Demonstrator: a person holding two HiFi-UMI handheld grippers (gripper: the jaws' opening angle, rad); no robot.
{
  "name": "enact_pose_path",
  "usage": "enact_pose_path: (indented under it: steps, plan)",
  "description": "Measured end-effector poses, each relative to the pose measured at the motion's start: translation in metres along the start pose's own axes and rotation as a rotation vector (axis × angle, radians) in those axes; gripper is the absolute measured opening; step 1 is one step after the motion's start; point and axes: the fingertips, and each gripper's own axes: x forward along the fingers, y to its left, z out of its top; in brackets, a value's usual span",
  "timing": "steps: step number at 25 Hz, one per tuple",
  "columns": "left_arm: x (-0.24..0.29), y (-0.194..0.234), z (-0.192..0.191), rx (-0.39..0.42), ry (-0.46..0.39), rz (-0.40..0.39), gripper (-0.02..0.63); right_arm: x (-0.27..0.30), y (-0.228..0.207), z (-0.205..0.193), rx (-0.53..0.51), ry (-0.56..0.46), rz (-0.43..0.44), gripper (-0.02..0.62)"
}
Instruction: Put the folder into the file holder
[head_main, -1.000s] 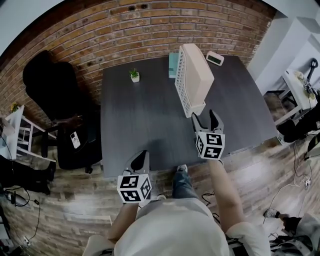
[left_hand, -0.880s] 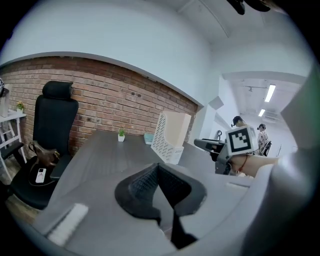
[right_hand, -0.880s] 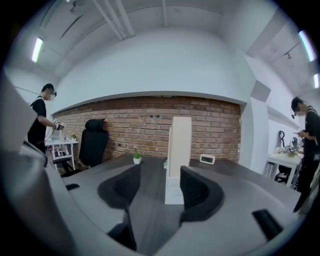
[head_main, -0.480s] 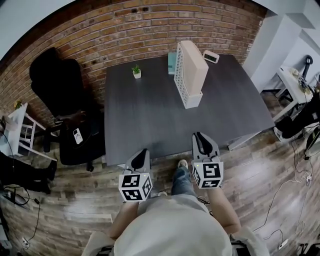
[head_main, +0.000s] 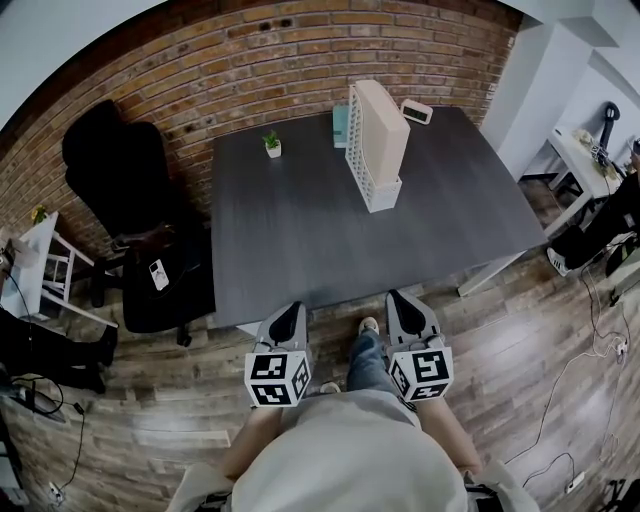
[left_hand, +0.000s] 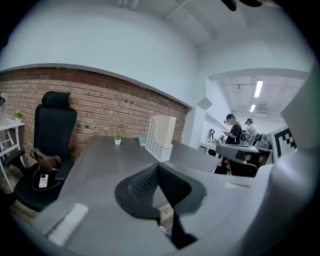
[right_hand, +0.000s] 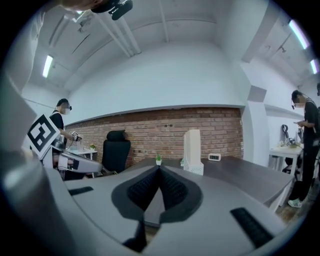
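the left claw (head_main: 287, 318) is closed tight, empty. the right claw (head_main: 404, 305) has just closed, empty too. the file holder (head_main: 378, 140) stands on the bench (head_main: 300, 235), well apart.

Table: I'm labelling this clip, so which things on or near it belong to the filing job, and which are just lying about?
Job:
- file holder
- cream folder standing in it
- left gripper and right gripper, both shut and empty, at the table edge

Lying about:
- plant
- clock
- teal item behind the holder
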Motion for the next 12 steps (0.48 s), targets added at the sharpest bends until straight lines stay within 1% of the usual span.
enact_pose_path:
  steps: [3, 5, 12]
  plan:
    - [0.0, -0.001, -0.001, -0.002, 0.003, -0.006, 0.011, 0.001, -0.004, -0.001, 0.049, 0.002, -0.002, 0.002]
    - [0.001, 0.0, 0.0, -0.005, 0.004, -0.006, 0.011, 0.004, -0.006, 0.003, 0.063, -0.005, -0.007, 0.002]
    - [0.004, 0.005, -0.001, -0.016, 0.013, -0.005, 0.011, 0.012, -0.004, 0.008, 0.034, -0.012, 0.007, 0.002]
